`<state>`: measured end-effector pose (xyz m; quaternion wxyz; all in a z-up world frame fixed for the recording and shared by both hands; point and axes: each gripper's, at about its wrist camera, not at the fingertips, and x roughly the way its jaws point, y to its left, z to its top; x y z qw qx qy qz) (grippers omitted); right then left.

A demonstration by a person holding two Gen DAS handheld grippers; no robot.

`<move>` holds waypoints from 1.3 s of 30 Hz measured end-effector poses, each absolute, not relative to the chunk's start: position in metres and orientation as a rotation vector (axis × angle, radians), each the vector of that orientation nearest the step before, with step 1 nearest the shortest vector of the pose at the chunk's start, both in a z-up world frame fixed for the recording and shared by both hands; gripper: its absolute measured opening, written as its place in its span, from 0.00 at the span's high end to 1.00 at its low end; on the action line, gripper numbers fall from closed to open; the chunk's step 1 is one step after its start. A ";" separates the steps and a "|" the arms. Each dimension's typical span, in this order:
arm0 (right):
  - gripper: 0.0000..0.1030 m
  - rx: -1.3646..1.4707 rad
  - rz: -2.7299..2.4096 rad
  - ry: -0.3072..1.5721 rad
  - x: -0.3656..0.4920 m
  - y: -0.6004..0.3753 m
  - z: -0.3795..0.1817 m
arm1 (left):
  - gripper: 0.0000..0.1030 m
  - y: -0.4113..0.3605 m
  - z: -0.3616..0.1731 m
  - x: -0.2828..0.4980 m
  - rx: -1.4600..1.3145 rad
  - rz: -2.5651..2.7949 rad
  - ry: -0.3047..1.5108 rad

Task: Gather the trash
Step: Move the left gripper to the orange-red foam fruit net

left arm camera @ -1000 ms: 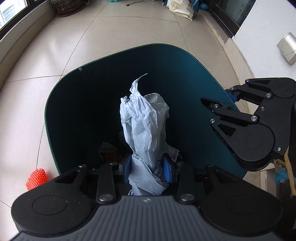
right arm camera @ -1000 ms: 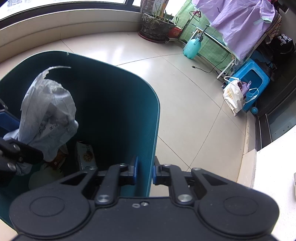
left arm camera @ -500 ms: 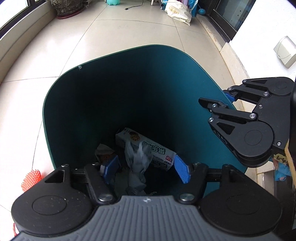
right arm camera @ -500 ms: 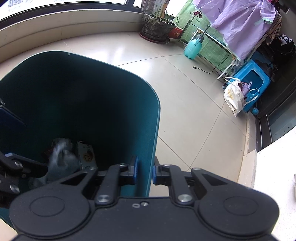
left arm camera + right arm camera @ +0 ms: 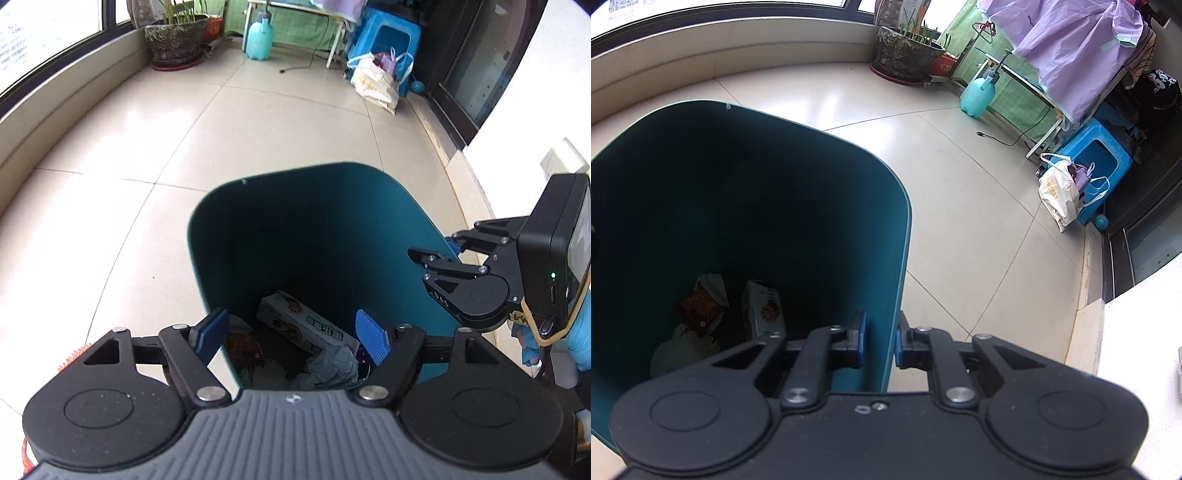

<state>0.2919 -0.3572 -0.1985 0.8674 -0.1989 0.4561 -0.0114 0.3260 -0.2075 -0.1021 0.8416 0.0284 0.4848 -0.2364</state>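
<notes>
A dark teal trash bin (image 5: 369, 177) stands on the tiled floor. Inside lie a crumpled grey paper (image 5: 332, 363), a cookie box (image 5: 303, 323) and a brown wrapper (image 5: 243, 345). My left gripper (image 5: 291, 336) is open and empty above the bin's near rim. My right gripper (image 5: 879, 341) is shut on the bin's wall (image 5: 886, 280) and also shows at the right of the left wrist view (image 5: 448, 249). The box (image 5: 762, 310) and wrapper (image 5: 701, 301) show in the right wrist view.
A potted plant (image 5: 177, 37), a teal spray bottle (image 5: 258, 37), a blue stool (image 5: 388, 40) and a white bag (image 5: 375, 83) stand at the far end. A red spiky object (image 5: 74, 356) lies on the floor at left. A white wall (image 5: 546, 92) is at right.
My left gripper opened and let go of the grey paper, which fell into the bin. The left gripper then rose and tilted up. The right gripper stayed put.
</notes>
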 end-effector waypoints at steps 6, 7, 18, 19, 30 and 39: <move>0.88 -0.419 -0.024 0.956 0.292 -0.354 -0.197 | 0.22 -0.163 -0.099 0.334 0.018 -0.320 0.956; 0.88 -0.422 -0.022 0.955 0.293 -0.355 -0.197 | 0.22 -0.156 -0.101 0.336 0.023 -0.283 0.950; 0.92 -0.457 0.020 0.943 0.289 -0.333 -0.181 | 0.22 -0.052 -0.158 0.379 -0.035 0.027 1.008; 0.93 -0.463 0.029 0.938 0.288 -0.329 -0.179 | 0.22 -0.039 -0.167 0.384 -0.054 0.042 1.030; 0.92 -0.623 0.046 0.906 0.279 -0.282 -0.173 | 0.22 0.043 -0.286 0.428 -0.239 0.118 1.298; 0.89 -0.652 -0.013 0.966 0.279 -0.283 -0.181 | 0.22 0.010 -0.339 0.450 -0.098 0.089 1.361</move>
